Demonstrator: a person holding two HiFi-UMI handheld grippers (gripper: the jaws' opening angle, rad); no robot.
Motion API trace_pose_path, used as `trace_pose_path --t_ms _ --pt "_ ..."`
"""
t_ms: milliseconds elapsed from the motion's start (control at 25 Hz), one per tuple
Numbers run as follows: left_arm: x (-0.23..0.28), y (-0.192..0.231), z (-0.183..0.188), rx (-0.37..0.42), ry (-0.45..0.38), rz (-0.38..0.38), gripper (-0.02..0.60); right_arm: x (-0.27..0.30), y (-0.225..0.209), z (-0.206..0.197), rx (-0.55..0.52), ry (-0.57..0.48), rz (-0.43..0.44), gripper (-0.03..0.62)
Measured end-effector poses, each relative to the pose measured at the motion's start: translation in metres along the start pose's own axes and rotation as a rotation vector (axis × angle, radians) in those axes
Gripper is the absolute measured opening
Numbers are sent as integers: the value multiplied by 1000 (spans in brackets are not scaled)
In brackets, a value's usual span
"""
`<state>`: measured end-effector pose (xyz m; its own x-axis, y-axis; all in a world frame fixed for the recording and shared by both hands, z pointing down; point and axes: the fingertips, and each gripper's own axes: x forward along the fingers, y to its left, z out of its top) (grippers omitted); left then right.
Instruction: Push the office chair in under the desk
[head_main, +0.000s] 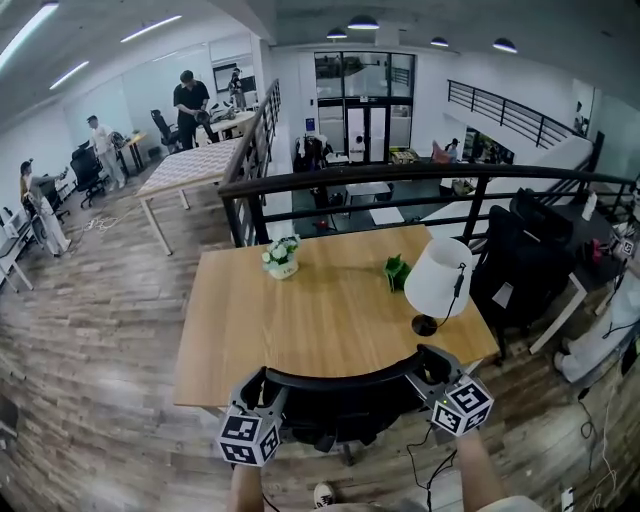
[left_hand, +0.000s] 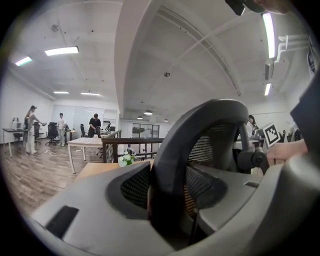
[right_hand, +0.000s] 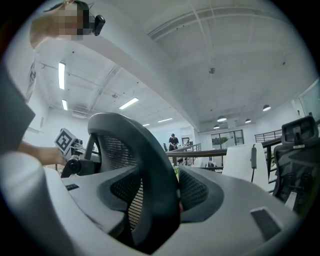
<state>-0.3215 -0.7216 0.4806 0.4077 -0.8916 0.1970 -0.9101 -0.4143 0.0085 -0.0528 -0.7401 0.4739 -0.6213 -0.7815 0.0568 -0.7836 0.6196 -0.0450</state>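
Observation:
The black mesh office chair (head_main: 340, 392) stands at the near edge of the wooden desk (head_main: 300, 320), its seat hidden under the backrest. My left gripper (head_main: 264, 386) grips the left end of the backrest's top rim and my right gripper (head_main: 431, 366) the right end. In the left gripper view the curved chair frame (left_hand: 200, 135) runs straight between the jaws of the left gripper (left_hand: 167, 200) and fills the gap. The right gripper view shows the same: the chair rim (right_hand: 135, 150) sits clamped in the right gripper (right_hand: 155, 210).
On the desk stand a white lamp (head_main: 438, 280), a small flower pot (head_main: 282, 257) and a green object (head_main: 397, 271). A black railing (head_main: 400, 180) runs behind the desk. Another black chair (head_main: 520, 265) stands to the right. People are far off at the left.

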Motion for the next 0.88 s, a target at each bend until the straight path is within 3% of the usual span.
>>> trace_pose_path --t_ms 400,880 --pt "37 1 6 4 -14 -22 239 24 -36 3 4 1 -33 244" --pt "31 -1 7 24 -23 -5 241 16 -33 3 10 31 -43 252"
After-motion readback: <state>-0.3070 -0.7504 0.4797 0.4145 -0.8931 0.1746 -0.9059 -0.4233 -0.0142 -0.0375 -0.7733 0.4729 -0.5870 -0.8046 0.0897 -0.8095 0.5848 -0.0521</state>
